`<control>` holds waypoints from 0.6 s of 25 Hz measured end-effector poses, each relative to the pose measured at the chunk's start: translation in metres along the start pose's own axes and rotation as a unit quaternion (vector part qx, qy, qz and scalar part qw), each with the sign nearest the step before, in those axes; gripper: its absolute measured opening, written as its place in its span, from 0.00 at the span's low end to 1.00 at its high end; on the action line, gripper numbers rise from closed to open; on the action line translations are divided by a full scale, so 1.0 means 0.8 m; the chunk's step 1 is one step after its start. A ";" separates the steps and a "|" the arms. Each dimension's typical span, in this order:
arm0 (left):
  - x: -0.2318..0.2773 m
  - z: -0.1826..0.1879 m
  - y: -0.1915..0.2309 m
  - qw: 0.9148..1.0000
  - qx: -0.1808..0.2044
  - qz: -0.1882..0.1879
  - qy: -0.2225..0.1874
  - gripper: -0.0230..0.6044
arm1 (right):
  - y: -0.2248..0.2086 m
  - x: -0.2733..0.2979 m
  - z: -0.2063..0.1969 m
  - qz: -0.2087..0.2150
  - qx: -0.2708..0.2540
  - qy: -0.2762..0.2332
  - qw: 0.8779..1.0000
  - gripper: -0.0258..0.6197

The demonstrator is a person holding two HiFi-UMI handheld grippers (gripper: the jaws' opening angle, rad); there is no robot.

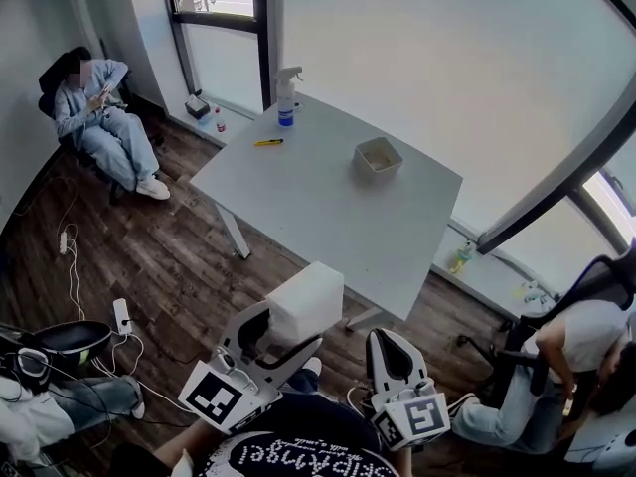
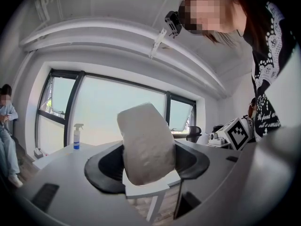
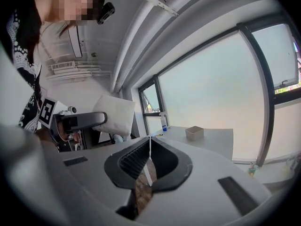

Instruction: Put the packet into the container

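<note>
The white table (image 1: 328, 217) stands ahead with most of its top bare. Its near corner points toward the grippers, and open wooden floor (image 1: 179, 256) lies to its left, with cables (image 1: 72, 266) at the edge of the room. A seated person (image 1: 99, 117) is at far left, another person (image 1: 556, 361) at near right. The container (image 1: 378, 155) sits toward the far right edge, well apart from the spray bottle (image 1: 287, 95) and yellow pen (image 1: 268, 142). The right gripper view catches the container and the packet side-on; in the left gripper view the packet fills the middle. The left gripper (image 1: 288, 331) is clamped wide on the white packet (image 1: 305, 303), held in the air near the table's near edge. The right gripper (image 1: 390, 344) has its jaws together, holding nothing.
</note>
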State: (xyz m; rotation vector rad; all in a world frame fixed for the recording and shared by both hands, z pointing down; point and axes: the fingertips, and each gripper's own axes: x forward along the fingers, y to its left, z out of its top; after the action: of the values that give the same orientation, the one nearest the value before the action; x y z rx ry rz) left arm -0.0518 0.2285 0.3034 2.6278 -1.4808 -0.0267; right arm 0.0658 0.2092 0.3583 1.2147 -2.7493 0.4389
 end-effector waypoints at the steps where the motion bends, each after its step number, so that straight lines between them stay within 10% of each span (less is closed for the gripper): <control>1: 0.003 -0.001 0.000 1.000 0.000 0.000 0.000 0.49 | -0.004 0.000 0.001 0.001 -0.002 -0.001 1.000 0.07; 15: 0.036 -0.013 -0.009 1.000 -0.014 0.007 0.016 0.49 | -0.037 -0.007 0.007 -0.003 0.011 -0.009 1.000 0.07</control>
State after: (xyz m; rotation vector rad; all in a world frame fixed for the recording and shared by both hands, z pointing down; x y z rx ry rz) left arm -0.0301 0.2087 0.3138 2.5831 -1.4789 -0.0021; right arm 0.0910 0.1925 0.3583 1.2371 -2.7618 0.4604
